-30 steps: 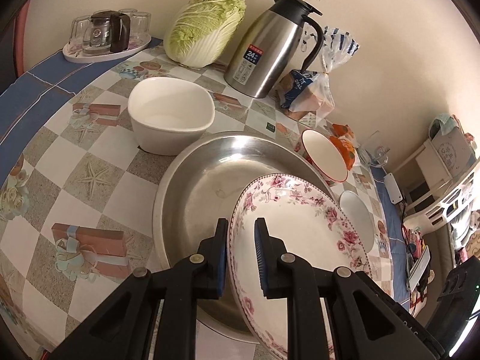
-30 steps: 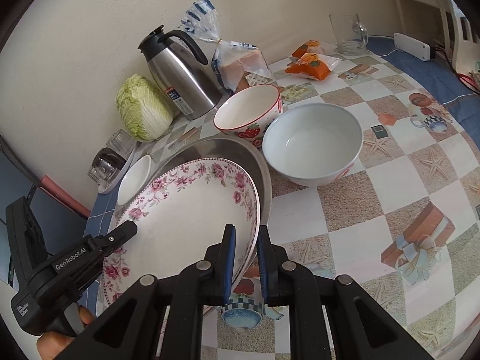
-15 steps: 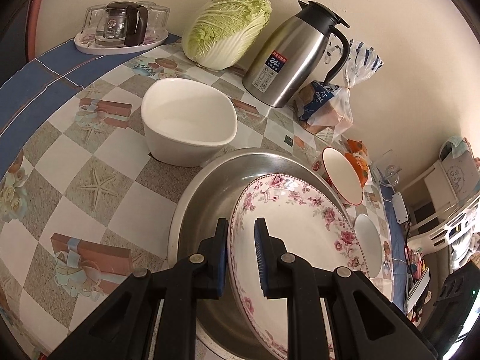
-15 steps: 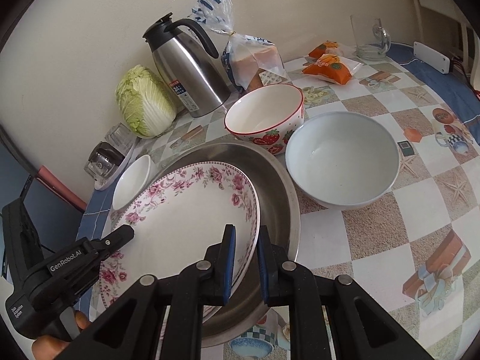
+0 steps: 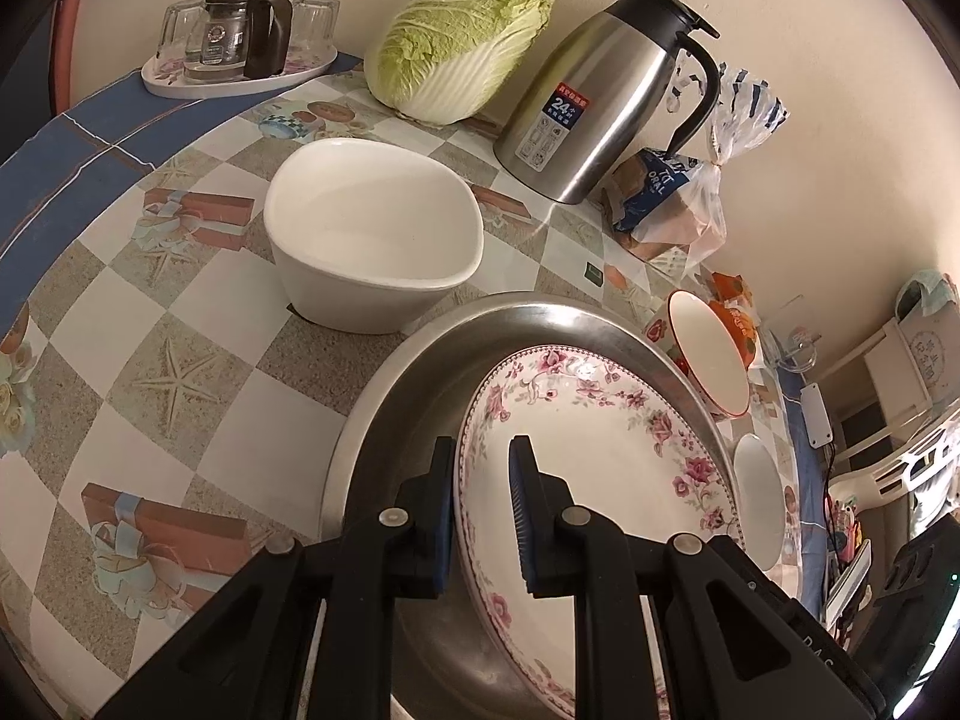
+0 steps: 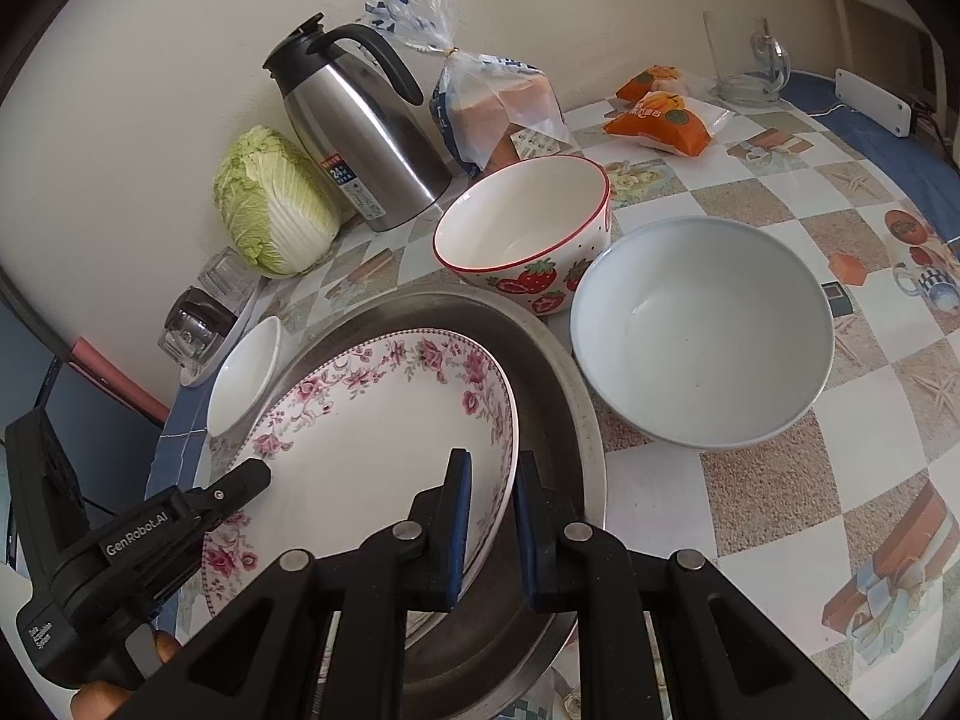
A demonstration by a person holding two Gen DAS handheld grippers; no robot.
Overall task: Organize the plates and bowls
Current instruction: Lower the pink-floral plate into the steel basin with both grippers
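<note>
Both hand-held grippers — left, right — pinch the floral plate over the steel basin. The flask label reads "24" — "GenRobot.AI" marks the left one.

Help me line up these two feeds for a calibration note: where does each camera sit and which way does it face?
Left wrist: on the left gripper, facing along its fingers across the floral plate toward the cabbage; only its own fingers show.
Right wrist: on the right gripper, facing over the plate's opposite rim toward the white bowl; the left gripper appears lower left.
Shared: plate, steel basin, thermos.
</note>
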